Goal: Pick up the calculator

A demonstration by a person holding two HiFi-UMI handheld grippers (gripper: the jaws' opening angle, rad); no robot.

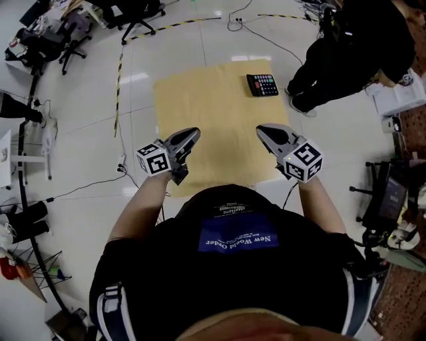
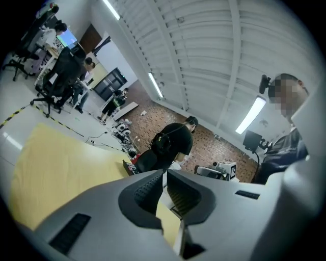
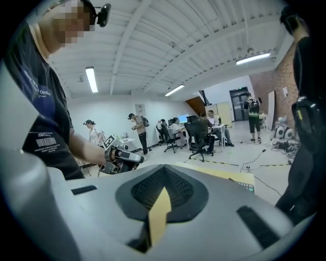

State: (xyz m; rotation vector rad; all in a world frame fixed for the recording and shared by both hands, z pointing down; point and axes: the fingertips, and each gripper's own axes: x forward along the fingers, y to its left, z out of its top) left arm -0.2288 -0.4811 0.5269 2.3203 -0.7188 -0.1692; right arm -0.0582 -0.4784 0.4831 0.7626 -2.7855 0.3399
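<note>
The black calculator [image 1: 262,84] with coloured keys lies near the far right corner of a tan mat [image 1: 200,113] on the floor. Both grippers hover over the mat's near edge, well short of the calculator. My left gripper [image 1: 194,134] is shut with nothing in it; its view shows the calculator [image 2: 128,166] as a dark edge far ahead. My right gripper [image 1: 261,129] is also shut and empty; the calculator [image 3: 246,185] shows small at the mat's corner in its view. Each gripper view catches the other gripper: the right gripper [image 2: 224,170] and the left gripper [image 3: 120,155].
A person in black [image 1: 359,46] stands just beyond the mat's far right corner, close to the calculator. Office chairs [image 1: 133,16] and cables [image 1: 93,183] lie around the white floor. Boxes and equipment [image 1: 399,100] crowd the right side.
</note>
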